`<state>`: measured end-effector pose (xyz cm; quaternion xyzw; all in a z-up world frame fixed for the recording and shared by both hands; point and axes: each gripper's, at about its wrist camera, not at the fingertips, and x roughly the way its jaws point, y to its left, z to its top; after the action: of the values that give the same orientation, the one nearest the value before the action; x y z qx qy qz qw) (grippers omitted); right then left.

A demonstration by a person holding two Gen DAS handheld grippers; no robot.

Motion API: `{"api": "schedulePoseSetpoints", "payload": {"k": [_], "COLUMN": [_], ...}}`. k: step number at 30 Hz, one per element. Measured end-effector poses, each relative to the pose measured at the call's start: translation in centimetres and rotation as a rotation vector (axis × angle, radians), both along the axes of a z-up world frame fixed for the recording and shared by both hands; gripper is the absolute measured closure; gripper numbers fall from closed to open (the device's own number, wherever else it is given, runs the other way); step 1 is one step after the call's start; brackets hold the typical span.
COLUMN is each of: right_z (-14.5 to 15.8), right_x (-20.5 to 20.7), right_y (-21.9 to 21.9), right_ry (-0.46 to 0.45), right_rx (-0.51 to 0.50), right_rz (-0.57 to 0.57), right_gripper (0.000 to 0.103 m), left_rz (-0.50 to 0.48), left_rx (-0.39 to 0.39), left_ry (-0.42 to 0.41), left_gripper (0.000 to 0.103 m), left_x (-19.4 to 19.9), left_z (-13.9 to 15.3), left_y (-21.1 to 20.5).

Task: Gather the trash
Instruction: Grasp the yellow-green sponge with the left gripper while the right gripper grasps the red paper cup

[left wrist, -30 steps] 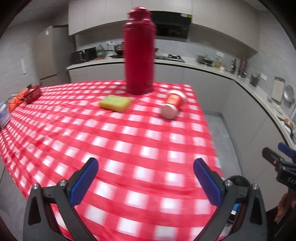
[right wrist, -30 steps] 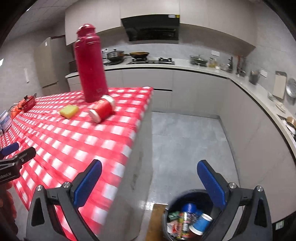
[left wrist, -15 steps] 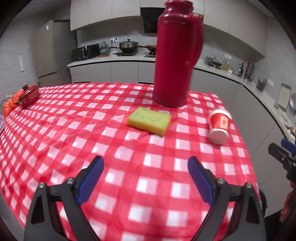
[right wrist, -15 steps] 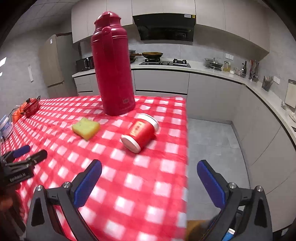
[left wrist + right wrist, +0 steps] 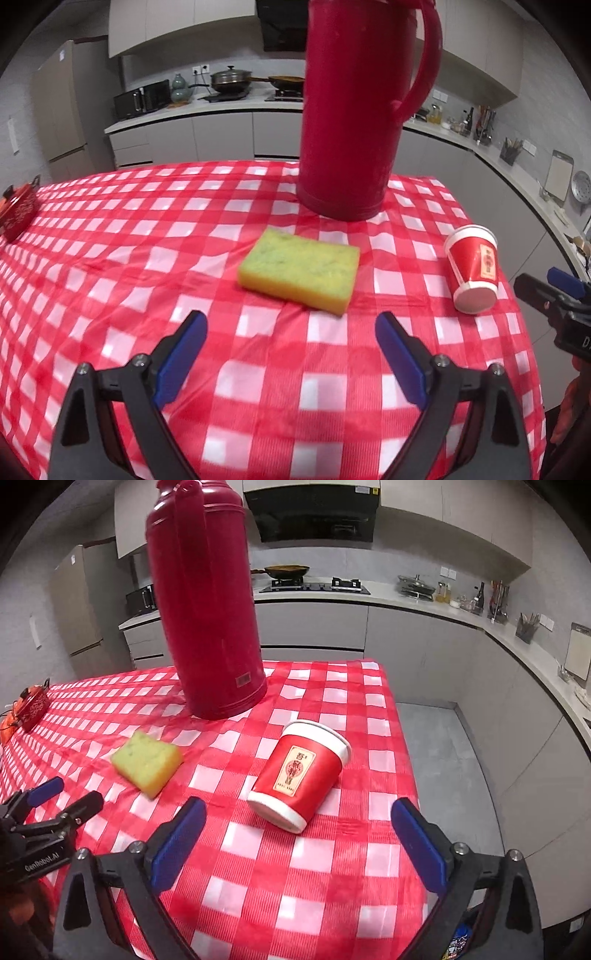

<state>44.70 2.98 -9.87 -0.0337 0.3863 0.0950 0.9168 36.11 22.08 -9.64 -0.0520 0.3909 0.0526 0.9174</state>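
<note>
A red paper cup [image 5: 299,775] lies on its side on the red checked tablecloth [image 5: 317,878], its base toward me; it also shows in the left wrist view [image 5: 472,269] at the right. A yellow sponge [image 5: 300,275] lies flat on the cloth, and shows left of the cup in the right wrist view [image 5: 147,762]. My left gripper [image 5: 291,328] is open and empty, just short of the sponge. My right gripper [image 5: 299,816] is open and empty, its jaws wide on either side of the cup's base.
A tall red thermos [image 5: 354,110] stands behind the sponge and cup [image 5: 210,605]. A red pot [image 5: 14,214] sits at the table's left edge. The table's right edge [image 5: 406,746] drops to the grey floor. Kitchen counters [image 5: 424,602] run behind.
Both grippers moved forward over the table. The sponge and the cup grew larger in view. The trash bin under my right gripper dropped out of sight.
</note>
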Motion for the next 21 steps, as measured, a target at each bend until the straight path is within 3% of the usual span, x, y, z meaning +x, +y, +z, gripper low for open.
{"api": "schedulePoseSetpoints", "payload": {"k": [9,19,21], "right_z": [-1.2,-2.6,-2.9], "right_x": [2.4,5.8,6.2], "right_y": [0.0,0.3,0.6], "right_ry": [0.040,0.090,0.100], "right_rx": [0.019,0.056,0.061], "right_rz": [-0.028,-0.039,-0.035], "right_gripper": [0.010,0.016,0.022], "left_rz": [-0.041,-0.054,-0.051], "left_rx": [-0.022,0.023,0.020], "left_ry": [0.028,0.075,0.086], "left_gripper": [0.010,0.010,0.010], "left_x": [2.6,5.5,5.8], "left_z": [-1.7,-3.8,-4.2], "left_y": [-0.3,-0.3,-0.1]}}
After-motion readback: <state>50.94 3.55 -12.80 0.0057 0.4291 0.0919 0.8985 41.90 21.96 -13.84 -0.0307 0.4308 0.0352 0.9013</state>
